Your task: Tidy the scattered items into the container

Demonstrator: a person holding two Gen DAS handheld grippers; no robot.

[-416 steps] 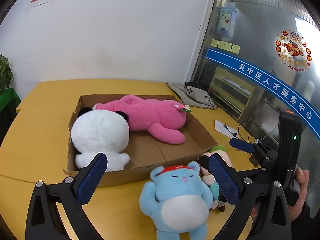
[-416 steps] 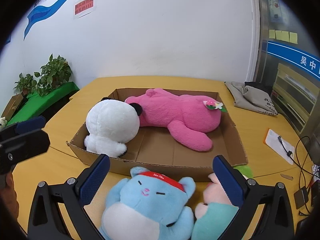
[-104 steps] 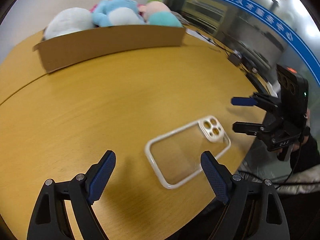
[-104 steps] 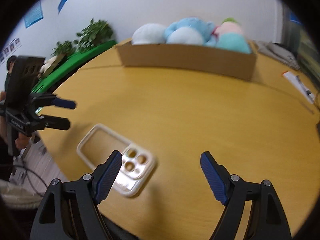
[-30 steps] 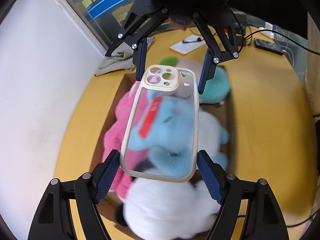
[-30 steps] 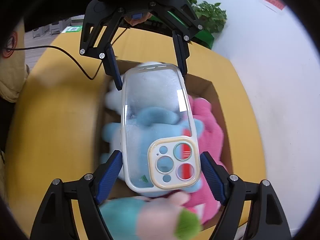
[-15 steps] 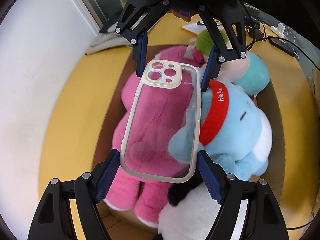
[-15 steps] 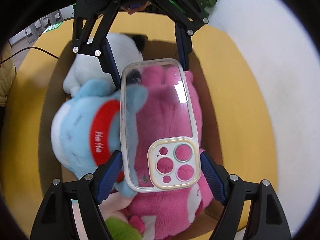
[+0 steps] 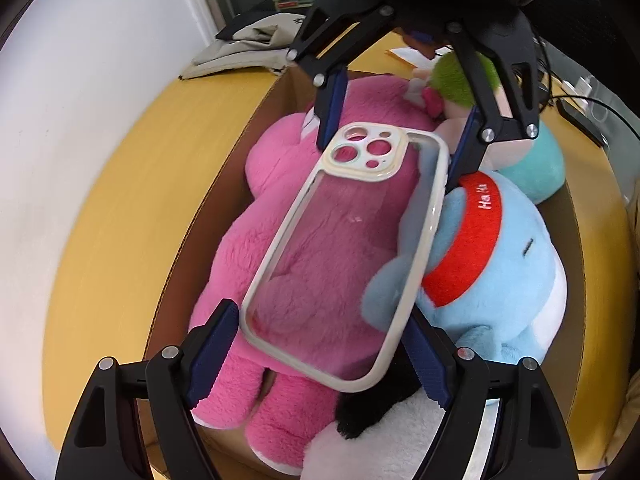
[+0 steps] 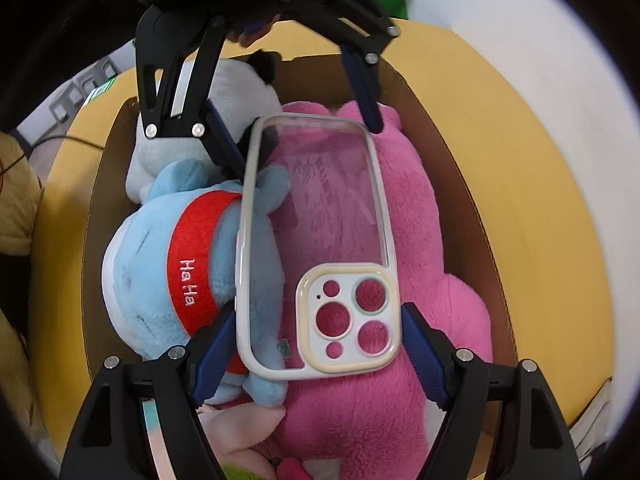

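A: Container first — cardboard box (image 9: 256,112) on the yellow surface (image 9: 120,184), already packed with plush. Where's the case?

B: Up in the air over the box. I've got the phone case (image 9: 352,248) between both claws, one at each end. My left claw (image 9: 320,356) has its blue pads against the plain end; my right claw (image 10: 316,354) is clamped across the camera-cutout end.

A: Both closed on it?

B: Both pressed on its rims, yes. Two-ended hold keeps the thin shell flat, I'd guess, since it's light and flexy.

A: What's under it?

B: Big to small: pink plush (image 9: 304,240) fills the wall side of the box, directly below the case. Blue plush (image 10: 176,256) with the red "Ha Ha" band lies beside it. White panda plush (image 10: 240,84) sits at one end, teal-and-pink doll (image 9: 536,160) with green hair at the other.

A: Task stage?

B: Toys are in; the case looks like the last item. No bare floor left, so it'd likely rest on the pink plush. Risk: sliding off the fur.
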